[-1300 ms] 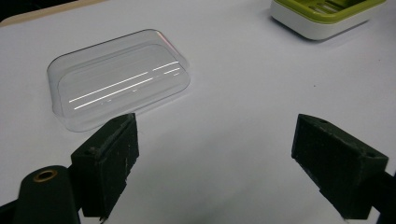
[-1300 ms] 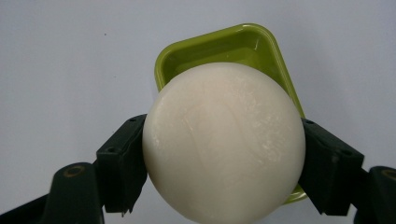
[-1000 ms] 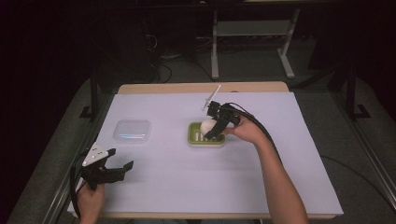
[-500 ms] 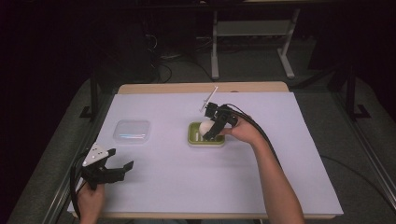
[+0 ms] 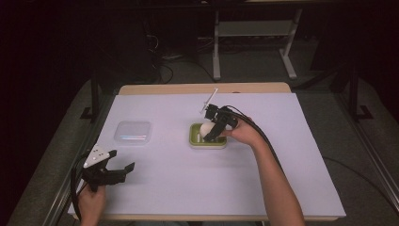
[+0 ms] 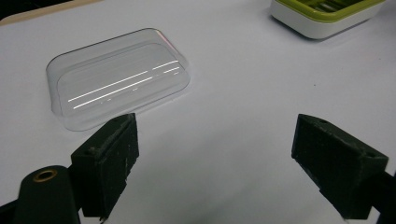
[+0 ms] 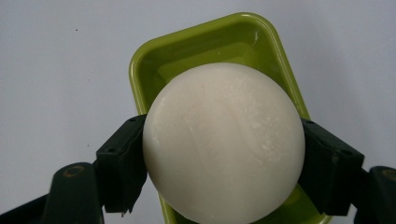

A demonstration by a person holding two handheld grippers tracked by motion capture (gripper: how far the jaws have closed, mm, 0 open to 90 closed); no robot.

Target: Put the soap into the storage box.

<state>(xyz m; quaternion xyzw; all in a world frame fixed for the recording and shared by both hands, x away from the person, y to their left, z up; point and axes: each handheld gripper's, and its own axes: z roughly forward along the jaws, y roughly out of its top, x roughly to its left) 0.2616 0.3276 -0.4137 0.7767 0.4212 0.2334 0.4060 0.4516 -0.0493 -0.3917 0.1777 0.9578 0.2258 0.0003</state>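
Round white soap [image 7: 223,142] is clamped between the jaws of the right claw [image 5: 210,132], one jaw on each flank, as seen in the right gripper view. It is held directly over the green soap dish [image 7: 201,60]; whether the soap's underside touches the dish floor cannot be told. In the high view the soap [image 5: 206,127] sits at the far-left part of the dish [image 5: 207,142], mid-bench.

Change against the frames 1.0 s and 0.5 s ago: small. The right claw and soap appear to have been lowered slightly toward the dish; the lateral position over the dish is unchanged. Judged as the final stage of placing the soap: release not yet made.

Left claw [image 5: 123,170] is held wide open with nothing between the jaws, parked near the front-left corner of the bench [image 5: 155,188]; no shift from the earlier frames. In the left gripper view the clear plastic lid [image 6: 119,81] lies flat just beyond the jaws, untouched, well apart from the dish [image 6: 327,16].

Implication: once the soap is seated and released, the lid is likely the next item, and the left claw is already aimed at it.
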